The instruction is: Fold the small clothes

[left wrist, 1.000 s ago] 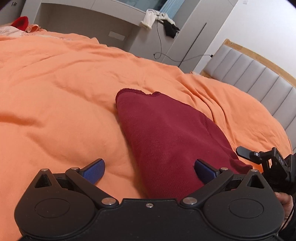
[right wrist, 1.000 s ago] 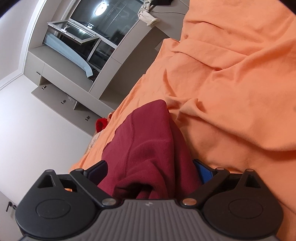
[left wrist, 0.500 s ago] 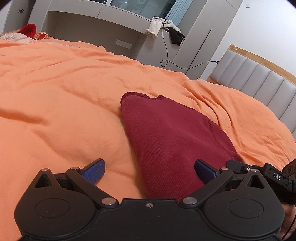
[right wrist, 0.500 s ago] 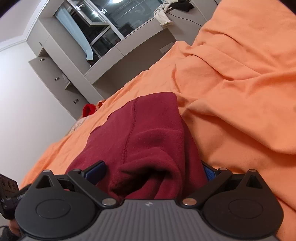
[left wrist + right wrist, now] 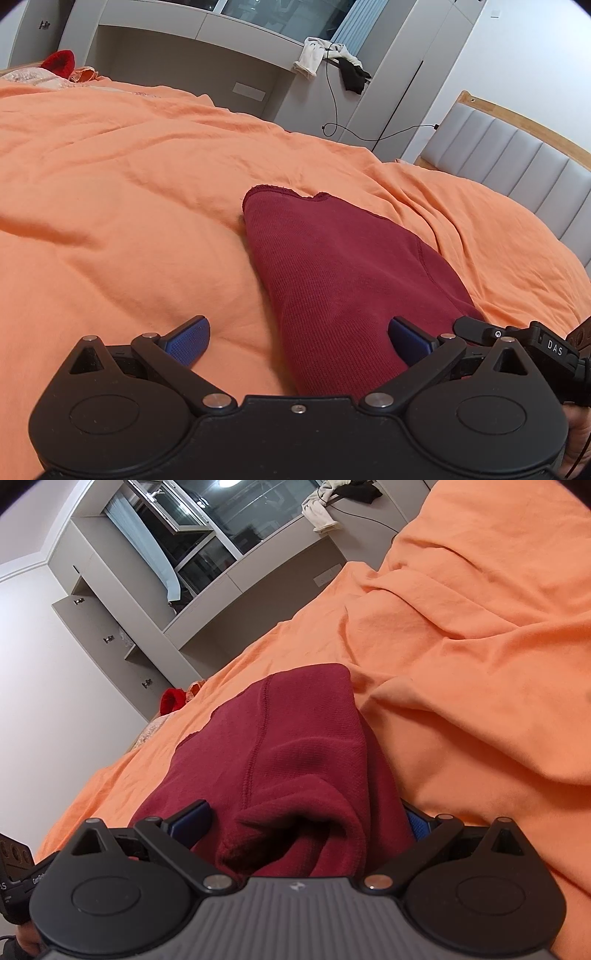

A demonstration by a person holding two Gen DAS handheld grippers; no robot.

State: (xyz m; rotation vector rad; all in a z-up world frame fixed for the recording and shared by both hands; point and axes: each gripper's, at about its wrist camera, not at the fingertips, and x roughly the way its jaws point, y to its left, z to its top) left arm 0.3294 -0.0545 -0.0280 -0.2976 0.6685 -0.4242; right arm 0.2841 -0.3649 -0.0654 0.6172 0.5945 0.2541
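Note:
A dark red knit garment (image 5: 332,280) lies folded in a long strip on the orange bedspread (image 5: 129,192). My left gripper (image 5: 297,341) is open at the strip's near end; the cloth lies between the blue pads, close to the right pad (image 5: 406,341). My right gripper (image 5: 304,821) is open too, and a bunched fold of the garment (image 5: 295,760) fills the gap between its fingers. The left wrist view also shows the right gripper's black body (image 5: 524,339) at the garment's right edge. Both tools hide the garment's nearest hem.
A grey built-in desk unit (image 5: 192,48) stands beyond the bed, with a white cloth (image 5: 314,55), a black item and a hanging cable. A padded grey headboard (image 5: 517,177) is at the right. A red item (image 5: 59,62) lies at the far left corner.
The right wrist view has rolled towards level and now shows more of the garment's flat top. The left view has tipped up slightly. The right gripper now sits closer to the left one. Both stay open.

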